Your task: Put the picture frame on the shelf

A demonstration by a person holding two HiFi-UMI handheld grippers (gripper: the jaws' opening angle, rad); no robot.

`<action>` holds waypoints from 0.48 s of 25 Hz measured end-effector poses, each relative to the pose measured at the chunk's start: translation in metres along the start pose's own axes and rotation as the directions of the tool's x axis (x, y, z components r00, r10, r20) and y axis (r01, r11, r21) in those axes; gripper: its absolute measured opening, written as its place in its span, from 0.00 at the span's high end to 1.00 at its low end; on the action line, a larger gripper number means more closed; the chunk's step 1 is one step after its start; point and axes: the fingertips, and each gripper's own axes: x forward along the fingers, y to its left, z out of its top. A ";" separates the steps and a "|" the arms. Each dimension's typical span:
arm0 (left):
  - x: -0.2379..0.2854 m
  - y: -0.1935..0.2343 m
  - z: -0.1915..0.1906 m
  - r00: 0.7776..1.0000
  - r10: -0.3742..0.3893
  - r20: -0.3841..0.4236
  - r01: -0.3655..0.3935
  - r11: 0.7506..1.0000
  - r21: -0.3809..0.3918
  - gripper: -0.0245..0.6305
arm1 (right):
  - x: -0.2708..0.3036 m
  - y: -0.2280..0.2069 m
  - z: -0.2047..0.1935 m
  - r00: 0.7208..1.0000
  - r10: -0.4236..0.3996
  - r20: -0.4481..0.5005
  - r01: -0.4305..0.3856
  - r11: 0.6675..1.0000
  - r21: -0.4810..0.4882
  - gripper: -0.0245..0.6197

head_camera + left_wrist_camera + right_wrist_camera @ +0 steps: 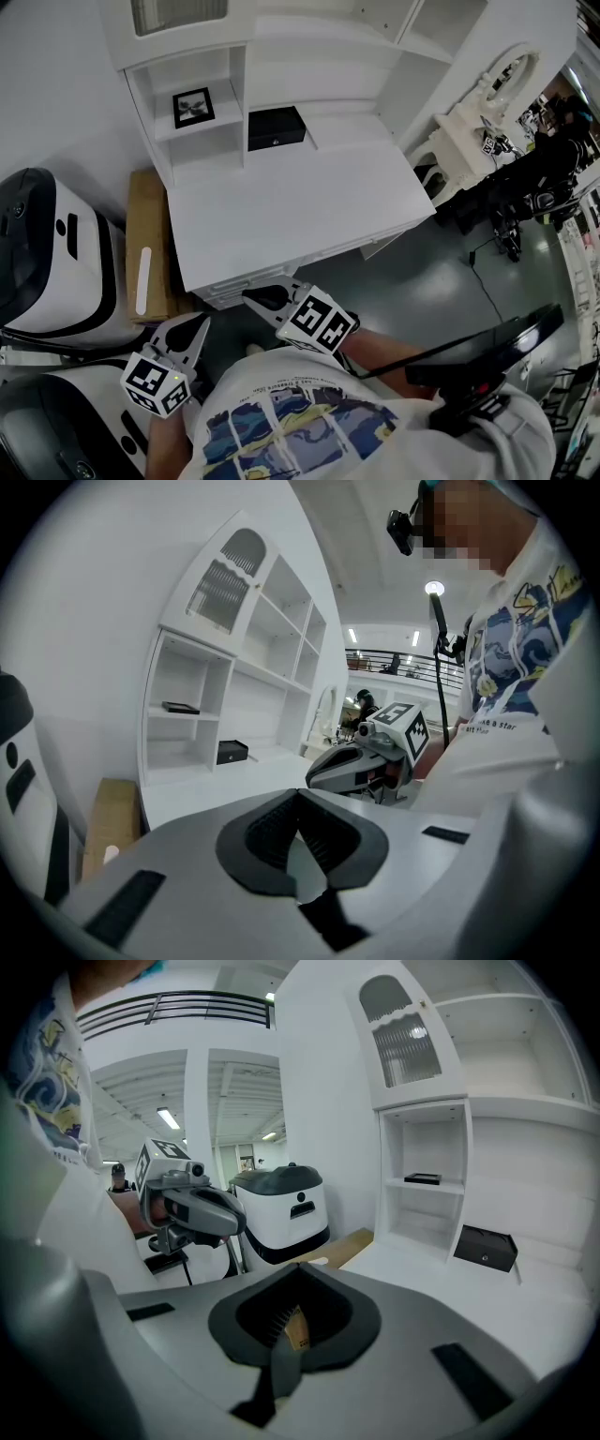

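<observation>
Both pairs of jaws were pressed together, empty; the picture frame (194,107) lay on the shelf (217,127) ahead, nearer my left gripper (194,328).

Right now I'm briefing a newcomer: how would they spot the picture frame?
On the white desk unit, find the narrow open cubby at its left end. The picture frame lies flat on the shelf there. Unlike the solid black box on the desktop nearby, it is thin, black-edged around a pale picture.
</observation>
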 end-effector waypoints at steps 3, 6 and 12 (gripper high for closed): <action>0.002 -0.002 0.000 1.000 -0.002 -0.004 0.002 1.000 0.000 0.94 | -0.002 -0.001 -0.001 1.000 -0.001 0.001 0.001 1.000 0.002 0.92; 0.003 -0.004 -0.001 1.000 -0.005 -0.009 0.005 1.000 0.002 0.94 | -0.005 -0.001 -0.003 1.000 -0.004 0.003 0.004 1.000 0.006 0.92; 0.011 -0.004 0.002 1.000 -0.018 -0.019 0.018 1.000 0.009 0.94 | -0.009 -0.006 -0.003 1.000 -0.011 0.007 0.011 1.000 0.021 0.92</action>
